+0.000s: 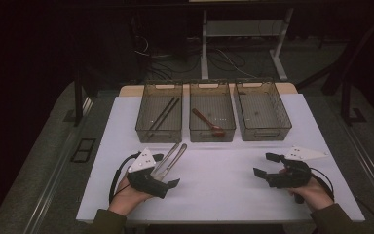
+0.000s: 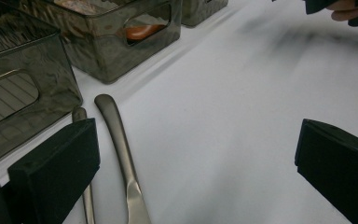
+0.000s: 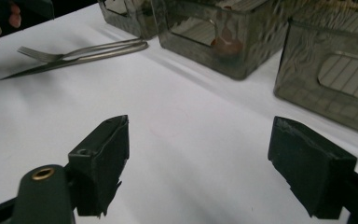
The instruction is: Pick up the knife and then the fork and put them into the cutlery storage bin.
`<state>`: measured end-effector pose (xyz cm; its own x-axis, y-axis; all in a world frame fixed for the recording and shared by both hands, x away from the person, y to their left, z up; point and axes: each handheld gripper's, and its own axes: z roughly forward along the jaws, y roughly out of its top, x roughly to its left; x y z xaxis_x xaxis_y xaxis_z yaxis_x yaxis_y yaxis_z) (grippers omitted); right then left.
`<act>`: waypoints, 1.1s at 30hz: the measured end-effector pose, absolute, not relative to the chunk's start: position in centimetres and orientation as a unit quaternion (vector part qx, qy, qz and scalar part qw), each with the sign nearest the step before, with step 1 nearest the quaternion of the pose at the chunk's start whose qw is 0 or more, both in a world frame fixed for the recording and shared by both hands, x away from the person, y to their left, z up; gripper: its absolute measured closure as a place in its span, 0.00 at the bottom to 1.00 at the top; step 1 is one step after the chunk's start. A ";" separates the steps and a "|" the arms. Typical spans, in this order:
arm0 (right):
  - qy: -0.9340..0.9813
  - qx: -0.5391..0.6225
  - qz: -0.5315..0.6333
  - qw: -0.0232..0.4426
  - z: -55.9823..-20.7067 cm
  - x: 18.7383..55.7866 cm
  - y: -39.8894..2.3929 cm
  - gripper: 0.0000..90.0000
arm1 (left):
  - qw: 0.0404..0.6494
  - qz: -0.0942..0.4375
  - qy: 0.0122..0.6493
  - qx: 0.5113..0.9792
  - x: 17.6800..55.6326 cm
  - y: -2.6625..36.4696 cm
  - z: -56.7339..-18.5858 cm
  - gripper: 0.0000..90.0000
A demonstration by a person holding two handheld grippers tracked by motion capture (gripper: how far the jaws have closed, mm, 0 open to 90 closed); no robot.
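Two metal utensils, a fork (image 1: pixel 167 157) and a knife (image 1: pixel 176 155), lie side by side on the white table (image 1: pixel 224 195), left of centre in the high view. They are just in front of the left bin (image 1: pixel 159 112).

Their long axes run diagonally, handle ends up and right toward the bins, working ends down and left at the left gripper (image 1: pixel 168 181).

In the left gripper view the knife (image 2: pixel 123 158) runs up the lower left between the jaws, near the left one. The fork handle (image 2: pixel 80 114) is partly hidden behind that jaw.

Left gripper (image 2: pixel 193 161): jaws wide apart, pads pressing on nothing. Both utensils lie flat on the table, not gripped.

Right gripper (image 1: pixel 267 165): low over bare table at lower right of the high view, well apart from the utensils. In its own view the right gripper (image 3: pixel 216 154) has its jaws wide with only table between them. The fork (image 3: pixel 81 50) and knife (image 3: pixel 51 65) appear far off at upper left.

Bins: the left holds dark chopsticks (image 1: pixel 163 117), the middle bin (image 1: pixel 212 109) a reddish spoon (image 1: pixel 208 123), and the right bin (image 1: pixel 263 109) looks empty.

Judgement: the left hand is much nearer. The next grasp depends on closing across a handle, at right angles to its diagonal axis. The pair lie close, so taking one alone needs care.
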<state>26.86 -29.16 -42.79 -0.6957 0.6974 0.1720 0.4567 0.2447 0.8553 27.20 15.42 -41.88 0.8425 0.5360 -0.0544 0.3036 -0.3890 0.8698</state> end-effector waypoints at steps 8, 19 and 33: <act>0.771 0.394 0.483 0.132 -43.8 25.7 -30.5 0.21 | 0.483 0.121 0.261 0.827 27.1 15.5 -41.8 0.00; 0.782 0.379 0.477 0.136 -44.0 25.1 -30.6 0.21 | 0.471 0.135 0.284 0.825 28.0 16.2 -41.2 0.07; 0.780 0.381 0.477 0.135 -44.0 25.1 -30.6 0.21 | 0.442 0.146 0.329 0.821 30.7 17.6 -40.7 0.37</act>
